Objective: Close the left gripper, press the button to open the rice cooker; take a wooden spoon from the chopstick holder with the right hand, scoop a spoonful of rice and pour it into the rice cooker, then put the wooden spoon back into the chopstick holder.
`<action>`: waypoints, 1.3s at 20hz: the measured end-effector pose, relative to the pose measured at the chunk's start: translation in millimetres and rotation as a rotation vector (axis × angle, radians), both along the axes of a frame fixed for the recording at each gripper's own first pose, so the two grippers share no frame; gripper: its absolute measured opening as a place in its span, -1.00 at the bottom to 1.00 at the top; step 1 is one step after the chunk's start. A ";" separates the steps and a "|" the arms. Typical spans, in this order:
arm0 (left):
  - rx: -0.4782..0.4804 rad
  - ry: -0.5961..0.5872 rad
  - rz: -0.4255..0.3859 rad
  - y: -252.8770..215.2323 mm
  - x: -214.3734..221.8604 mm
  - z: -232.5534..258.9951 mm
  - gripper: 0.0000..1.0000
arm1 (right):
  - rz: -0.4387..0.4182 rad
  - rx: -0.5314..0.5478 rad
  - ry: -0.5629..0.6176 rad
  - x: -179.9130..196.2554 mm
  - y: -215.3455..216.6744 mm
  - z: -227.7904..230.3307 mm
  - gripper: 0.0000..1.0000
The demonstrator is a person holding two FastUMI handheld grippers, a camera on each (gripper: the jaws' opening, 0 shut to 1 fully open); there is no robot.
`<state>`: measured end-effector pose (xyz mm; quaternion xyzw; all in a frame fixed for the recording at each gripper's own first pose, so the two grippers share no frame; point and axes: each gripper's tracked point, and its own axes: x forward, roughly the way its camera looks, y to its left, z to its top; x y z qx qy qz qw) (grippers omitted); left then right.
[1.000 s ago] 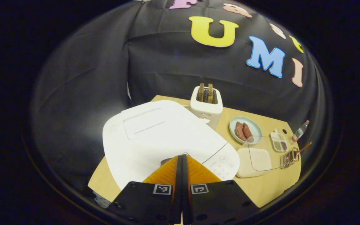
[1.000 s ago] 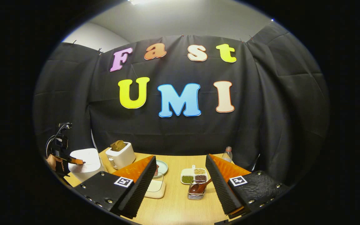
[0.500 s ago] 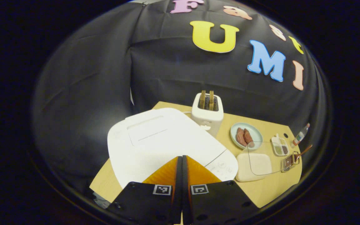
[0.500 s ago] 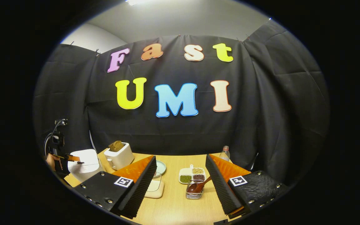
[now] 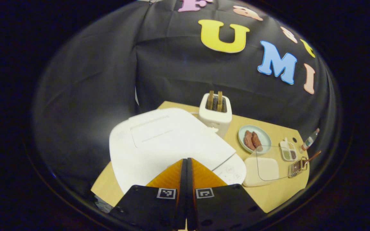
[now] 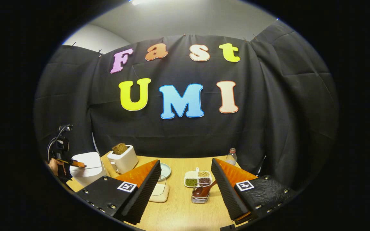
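Left gripper view has the left gripper [image 5: 186, 159] closed over the white rice cooker [image 5: 159, 144], while the right gripper [image 6: 185, 166] hangs open above the wooden spoon [image 6: 204, 190].

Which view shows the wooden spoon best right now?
Right gripper view: the wooden spoon lies between the open right gripper's fingers, bowl in the chopstick holder, handle slanting up to the right. Left gripper view has the spoon small near the image's right edge, handle visible, bowl hard to make out.
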<state>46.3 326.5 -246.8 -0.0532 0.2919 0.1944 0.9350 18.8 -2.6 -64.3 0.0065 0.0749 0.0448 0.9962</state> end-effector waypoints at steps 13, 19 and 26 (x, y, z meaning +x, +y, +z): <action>0.191 -0.476 -0.073 -107.9 -31.0 203.5 0.94 | 0.012 0.011 -0.037 12.0 -11.5 6.4 0.93; 0.161 -0.550 -0.087 -151.0 -43.4 217.1 0.92 | -0.028 0.034 -0.013 27.4 -44.6 -13.4 0.93; 0.182 -0.524 -0.132 -182.2 -49.0 212.3 0.94 | -0.100 0.060 0.044 63.5 -85.6 -55.6 0.93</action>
